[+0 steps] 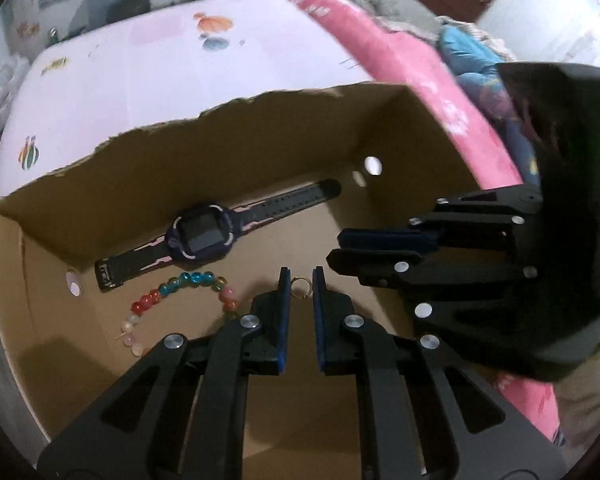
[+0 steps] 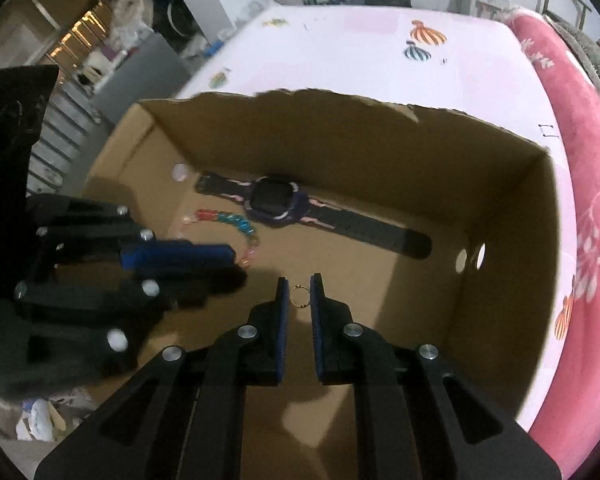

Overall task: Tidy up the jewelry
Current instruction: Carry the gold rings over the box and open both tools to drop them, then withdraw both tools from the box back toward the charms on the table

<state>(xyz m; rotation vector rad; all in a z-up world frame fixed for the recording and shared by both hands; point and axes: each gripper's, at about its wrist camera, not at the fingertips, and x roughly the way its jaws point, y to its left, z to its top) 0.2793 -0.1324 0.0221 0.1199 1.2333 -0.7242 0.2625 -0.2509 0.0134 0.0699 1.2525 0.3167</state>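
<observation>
An open cardboard box (image 1: 228, 148) (image 2: 340, 140) holds a dark purple smartwatch (image 1: 204, 236) (image 2: 274, 204) lying flat by the far wall. A bracelet of coloured beads (image 1: 172, 292) (image 2: 228, 218) lies just in front of the watch. My left gripper (image 1: 301, 280) hangs over the box floor, shut on a small gold ring (image 1: 301, 286) pinched between its blue pads. My right gripper (image 2: 299, 284) is beside it, shut on a second small gold ring (image 2: 299, 296). Each gripper shows side-on in the other's view, the right gripper (image 1: 334, 250) and the left gripper (image 2: 236, 264), with their rings hidden there.
The box stands on a pale pink tablecloth (image 1: 140, 72) (image 2: 360, 48) printed with balloons. Its far rim is torn and its side wall (image 2: 500, 240) has punched holes. A pink blanket (image 1: 412, 80) (image 2: 580, 160) runs along the right of the table. Room clutter lies beyond.
</observation>
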